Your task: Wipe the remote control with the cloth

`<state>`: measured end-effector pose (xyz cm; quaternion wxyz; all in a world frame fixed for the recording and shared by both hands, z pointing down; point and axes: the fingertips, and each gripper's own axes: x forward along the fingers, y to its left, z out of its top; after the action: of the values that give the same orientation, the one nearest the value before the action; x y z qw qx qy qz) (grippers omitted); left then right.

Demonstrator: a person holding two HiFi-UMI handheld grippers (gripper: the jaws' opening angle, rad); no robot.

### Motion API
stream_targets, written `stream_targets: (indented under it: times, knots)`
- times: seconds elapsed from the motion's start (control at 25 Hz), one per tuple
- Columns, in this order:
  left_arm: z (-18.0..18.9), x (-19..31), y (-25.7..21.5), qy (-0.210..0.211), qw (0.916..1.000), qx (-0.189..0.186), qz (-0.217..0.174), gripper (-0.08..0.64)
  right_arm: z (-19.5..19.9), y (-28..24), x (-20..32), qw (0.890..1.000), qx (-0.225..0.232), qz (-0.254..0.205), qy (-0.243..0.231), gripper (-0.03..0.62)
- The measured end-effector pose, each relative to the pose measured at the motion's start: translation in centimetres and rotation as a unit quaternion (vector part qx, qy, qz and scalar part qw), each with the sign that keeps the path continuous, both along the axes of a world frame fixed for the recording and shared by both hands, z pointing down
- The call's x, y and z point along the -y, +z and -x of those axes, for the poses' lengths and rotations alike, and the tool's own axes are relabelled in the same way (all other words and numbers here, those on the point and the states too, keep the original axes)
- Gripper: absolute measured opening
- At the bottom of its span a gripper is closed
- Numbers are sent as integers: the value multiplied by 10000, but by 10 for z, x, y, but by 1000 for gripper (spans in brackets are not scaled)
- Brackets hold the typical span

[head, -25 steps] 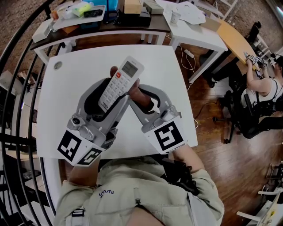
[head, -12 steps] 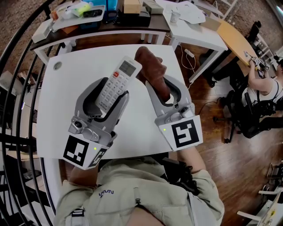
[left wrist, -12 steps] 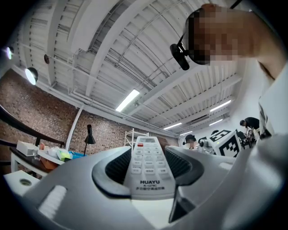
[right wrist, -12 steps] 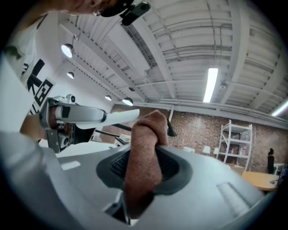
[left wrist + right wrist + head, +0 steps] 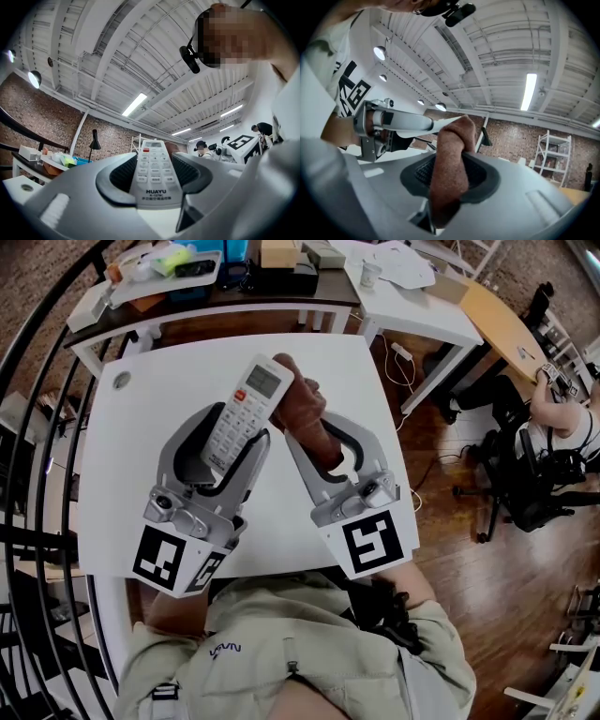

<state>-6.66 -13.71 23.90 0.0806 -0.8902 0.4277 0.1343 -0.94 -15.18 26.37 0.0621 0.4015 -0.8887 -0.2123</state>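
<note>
Clamped in the left gripper (image 5: pixel 234 435), at 7 o'clock in the head view: the lower half of the remote control (image 5: pixel 246 407). Jaws part-way apart, both pads pressed on the long edges of the casing. Held above the white table (image 5: pixel 131 446), button face up. Display end aimed at 1 o'clock and reaching well past the jaw tips. Red button just below the display.

Pinched in the right gripper (image 5: pixel 323 432), at 5 o'clock in the head view: the brown cloth (image 5: pixel 305 404). Jaws narrow and closed on it. Bunched into a thick roll that stands out past the jaw tips toward 11 o'clock. Upper end of the cloth set against the right edge of the remote control, at 3 o'clock of the display end.

Along the right jaws: roll upright between the pads, with the white casing just behind its top.

At 12 o'clock beyond the table: a cluttered dark desk (image 5: pixel 216 296). At 3 o'clock, well apart: a seated person (image 5: pixel 562 427). At 9 o'clock: a curved black railing (image 5: pixel 37 381).
</note>
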Motion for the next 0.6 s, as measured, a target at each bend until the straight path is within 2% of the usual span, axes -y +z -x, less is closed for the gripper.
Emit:
stream_targets:
  times: [0.2,0.6]
  knots:
    - [5,-1,-2,205,9989,-395,155,241,12,19,-9,9984,-504,109,-210,106]
    - [19,5,-4,280,9929,-1087,392,241,36,35,-25,9948,-905,-82,-461,106]
